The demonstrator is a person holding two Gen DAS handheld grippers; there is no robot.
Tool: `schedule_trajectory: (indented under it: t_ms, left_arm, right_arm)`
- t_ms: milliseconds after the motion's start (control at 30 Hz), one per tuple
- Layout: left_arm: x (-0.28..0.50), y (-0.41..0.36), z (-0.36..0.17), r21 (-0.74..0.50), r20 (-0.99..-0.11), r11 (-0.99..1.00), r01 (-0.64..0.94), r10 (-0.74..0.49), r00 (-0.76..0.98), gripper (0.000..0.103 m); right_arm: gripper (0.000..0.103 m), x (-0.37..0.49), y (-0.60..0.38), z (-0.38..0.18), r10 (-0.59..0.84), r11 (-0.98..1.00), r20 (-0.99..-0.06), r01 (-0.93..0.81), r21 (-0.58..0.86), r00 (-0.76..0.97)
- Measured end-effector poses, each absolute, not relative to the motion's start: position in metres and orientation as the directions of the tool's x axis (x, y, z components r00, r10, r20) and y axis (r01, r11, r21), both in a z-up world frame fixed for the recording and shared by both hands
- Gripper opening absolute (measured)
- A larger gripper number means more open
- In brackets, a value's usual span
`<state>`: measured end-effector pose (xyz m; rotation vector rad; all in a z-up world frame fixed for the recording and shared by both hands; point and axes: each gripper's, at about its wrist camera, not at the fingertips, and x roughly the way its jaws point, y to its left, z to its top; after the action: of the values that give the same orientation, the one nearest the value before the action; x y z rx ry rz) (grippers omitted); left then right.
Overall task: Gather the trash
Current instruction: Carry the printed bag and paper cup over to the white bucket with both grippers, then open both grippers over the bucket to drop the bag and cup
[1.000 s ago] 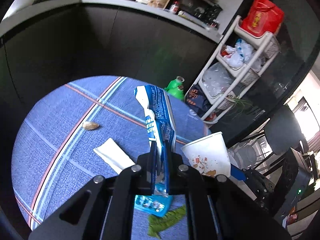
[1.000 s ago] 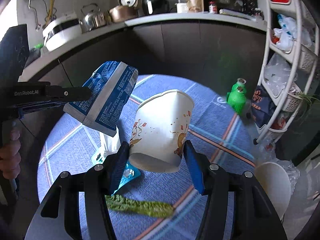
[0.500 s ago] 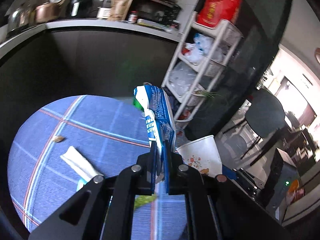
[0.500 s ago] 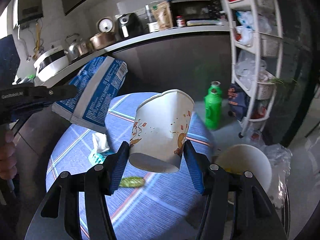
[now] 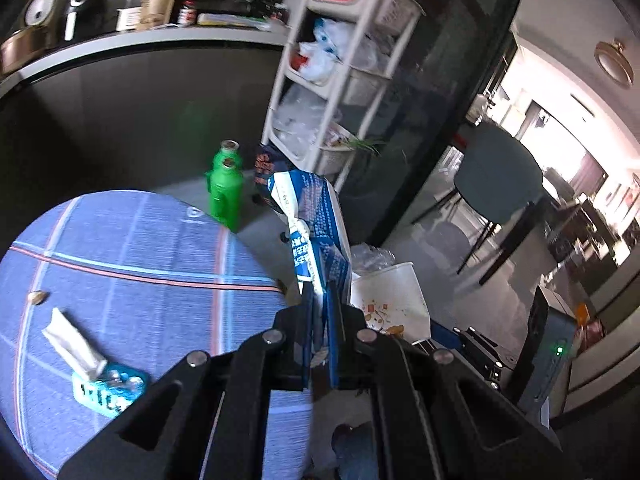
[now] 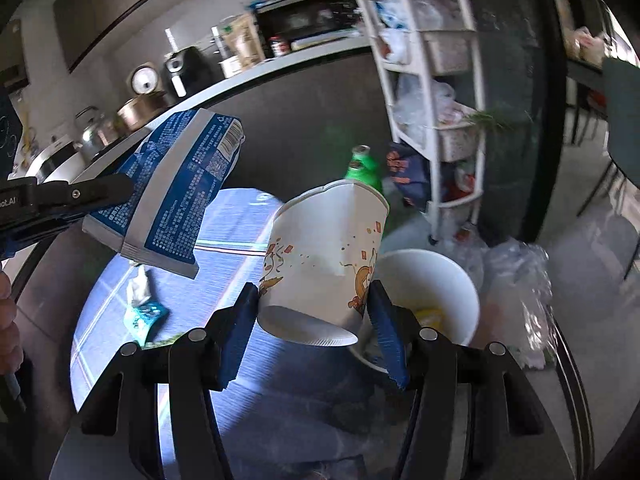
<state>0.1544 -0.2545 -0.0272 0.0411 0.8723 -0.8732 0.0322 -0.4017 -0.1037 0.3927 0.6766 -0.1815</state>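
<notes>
Paper cup point(image 6: 324, 256), tapered and printed, clamped in right hand-held gripper point(image 6: 316, 328); left hand-held gripper point(image 5: 320, 344) pinches crinkled blue bag point(image 5: 316, 232).

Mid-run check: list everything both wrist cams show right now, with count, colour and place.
Paper cup: 1, white printed, in right gripper, above bin.
Blue bag: 1, blue-white, in left gripper.
Trash bin: 1, white, floor beside table.
Table: 1, blue plaid cloth.
Tissue: 1, white, on table.
Teal wrapper: 1, on table.
Green bottle: 1, floor.
Shelf rack: 1, white.
Left gripper: shut.
Right gripper: shut.
</notes>
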Motion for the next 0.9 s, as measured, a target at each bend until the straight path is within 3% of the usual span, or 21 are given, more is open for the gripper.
schedule_trajectory:
  t_ms: [533,900]
  left_arm:
    - [0.171,-0.347,-0.102,-0.309,-0.783,0.639,0.704,-0.592,0.193,0.007]
    - [0.189,-0.384,-0.162,-0.273,-0.853,0.648,0.711,-0.505,0.132,0.007]
  right_arm:
    - [0.054,0.025,-0.469,-0.169,-0.075,0.845,-0.720,0.427,0.321,0.690]
    - [0.055,0.048,-0.490,-0.201,-0.061,0.862,-0.758,0.418,0.288,0.649]
